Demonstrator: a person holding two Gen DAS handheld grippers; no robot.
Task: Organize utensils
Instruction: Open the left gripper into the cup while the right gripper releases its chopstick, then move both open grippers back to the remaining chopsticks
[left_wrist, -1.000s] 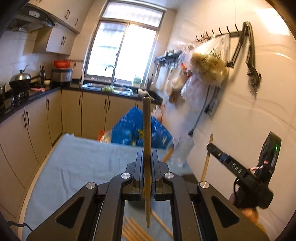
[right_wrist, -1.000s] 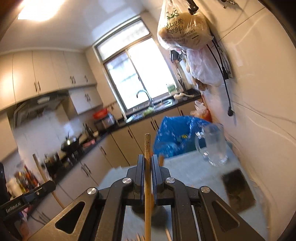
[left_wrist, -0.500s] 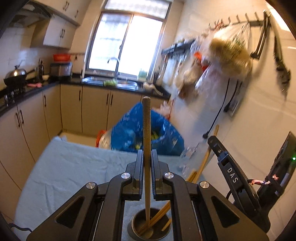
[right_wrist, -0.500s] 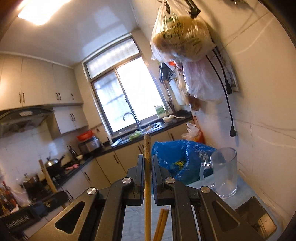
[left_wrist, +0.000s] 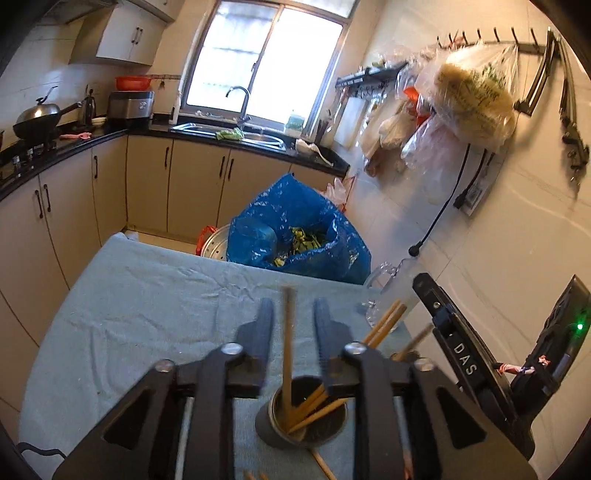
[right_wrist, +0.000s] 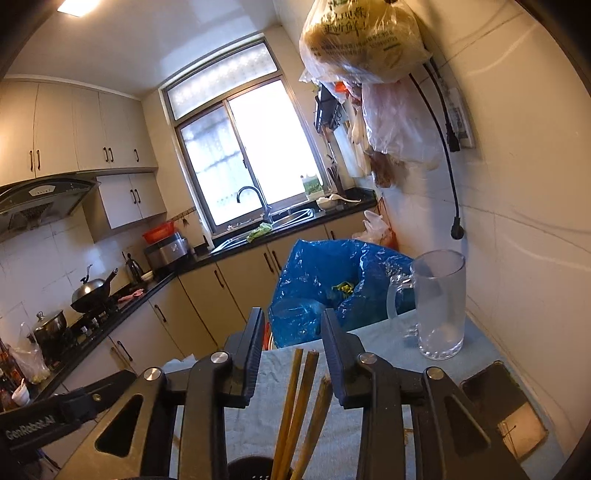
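A dark round utensil cup (left_wrist: 301, 419) stands on the grey-blue tablecloth (left_wrist: 147, 317) and holds several wooden chopsticks (left_wrist: 314, 402). My left gripper (left_wrist: 291, 314) is open just above the cup, and one chopstick (left_wrist: 287, 339) stands free between its jaws with its lower end in the cup. My right gripper (right_wrist: 293, 328) is open over the same cup (right_wrist: 255, 469), with chopsticks (right_wrist: 299, 398) standing loose between its jaws. The right gripper's body also shows in the left wrist view (left_wrist: 461, 354). Loose chopsticks (left_wrist: 323, 465) lie on the cloth near the cup.
A clear glass mug (right_wrist: 439, 302) stands on the table by the tiled wall. A dark flat device (right_wrist: 502, 402) lies at the right edge. A blue plastic bag (left_wrist: 295, 232) sits past the table's far end. Bags (right_wrist: 362, 37) hang overhead on the wall.
Both grippers were shut on a chopstick each. Both have opened, and the chopsticks now stand in the cup. Both grippers tilted down over the cup.
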